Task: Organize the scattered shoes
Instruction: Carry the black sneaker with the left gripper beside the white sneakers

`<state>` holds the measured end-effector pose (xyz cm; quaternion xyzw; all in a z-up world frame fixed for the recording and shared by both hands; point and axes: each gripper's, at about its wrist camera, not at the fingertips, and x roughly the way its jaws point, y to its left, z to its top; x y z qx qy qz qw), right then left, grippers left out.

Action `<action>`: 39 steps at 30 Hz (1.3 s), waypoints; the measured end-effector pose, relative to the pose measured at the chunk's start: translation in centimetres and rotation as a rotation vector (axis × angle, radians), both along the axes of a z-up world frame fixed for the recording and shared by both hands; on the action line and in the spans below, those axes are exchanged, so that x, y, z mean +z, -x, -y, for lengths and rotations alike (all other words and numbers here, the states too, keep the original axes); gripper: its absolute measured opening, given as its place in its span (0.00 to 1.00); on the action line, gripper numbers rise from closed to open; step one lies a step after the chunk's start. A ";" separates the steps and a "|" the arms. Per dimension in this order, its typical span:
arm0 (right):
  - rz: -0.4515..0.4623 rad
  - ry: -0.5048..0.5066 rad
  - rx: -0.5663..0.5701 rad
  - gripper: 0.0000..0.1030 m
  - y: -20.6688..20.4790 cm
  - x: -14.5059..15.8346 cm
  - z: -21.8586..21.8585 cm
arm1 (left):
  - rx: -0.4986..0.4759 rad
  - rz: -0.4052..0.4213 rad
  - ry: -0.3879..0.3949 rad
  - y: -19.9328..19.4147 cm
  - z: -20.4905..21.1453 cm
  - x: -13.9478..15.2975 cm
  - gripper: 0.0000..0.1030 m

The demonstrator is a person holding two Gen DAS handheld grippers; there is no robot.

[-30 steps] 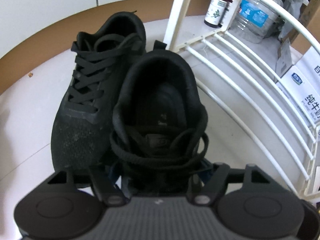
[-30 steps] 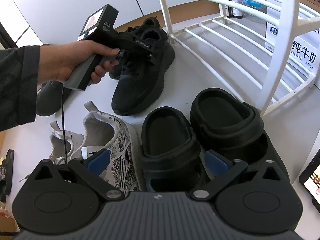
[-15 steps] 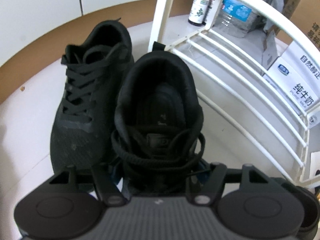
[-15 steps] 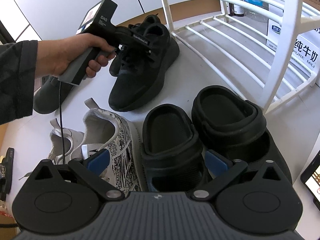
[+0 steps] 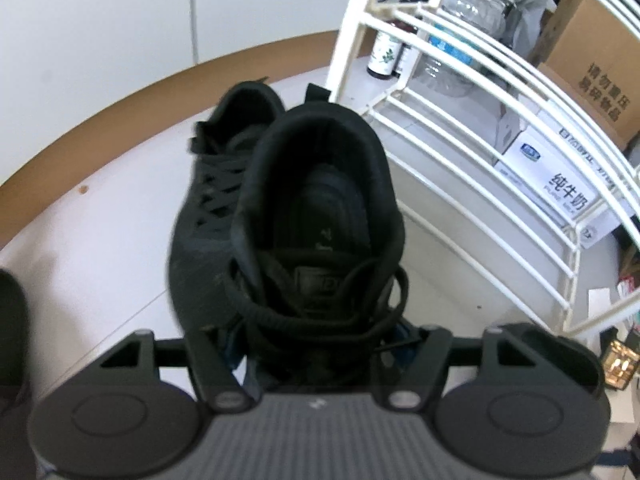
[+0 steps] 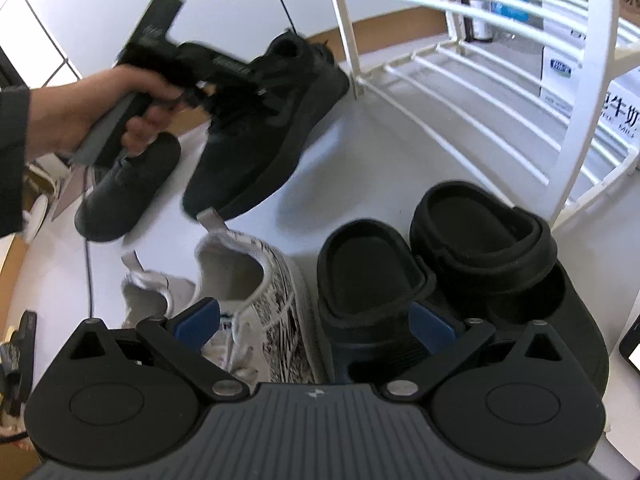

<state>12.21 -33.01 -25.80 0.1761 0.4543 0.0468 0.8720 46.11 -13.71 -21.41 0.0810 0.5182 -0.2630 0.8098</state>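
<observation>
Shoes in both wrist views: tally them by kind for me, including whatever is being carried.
Black lace-up sneakers: 2, one held in the left gripper, one behind it
White patterned sneakers: 2
Black clogs: 2
Dark grey shoe: 1
Total: 7
The item at the far left edge of the right wrist view is too unclear to count.

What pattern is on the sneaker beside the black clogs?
White sneaker with black scribbled line print, clearest in the right wrist view.

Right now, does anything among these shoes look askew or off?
Yes. The black lace-up sneaker hangs tilted off the floor, clamped at its tongue by the left gripper. The white patterned sneaker leans against the black foam clogs.
</observation>
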 end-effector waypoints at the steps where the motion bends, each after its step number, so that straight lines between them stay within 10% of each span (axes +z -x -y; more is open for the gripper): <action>1: 0.003 0.004 0.004 1.00 0.0 0.1 -0.3 | 0.005 0.003 -0.002 0.5 -0.3 0.2 0.68; 19: 0.045 0.078 0.092 1.00 -0.1 3.1 -7.0 | 0.153 0.029 -0.015 6.5 -17.3 5.2 0.67; 39: 0.017 0.162 0.184 1.00 0.5 8.6 -12.3 | 0.242 -0.039 0.026 21.9 -29.0 1.7 0.67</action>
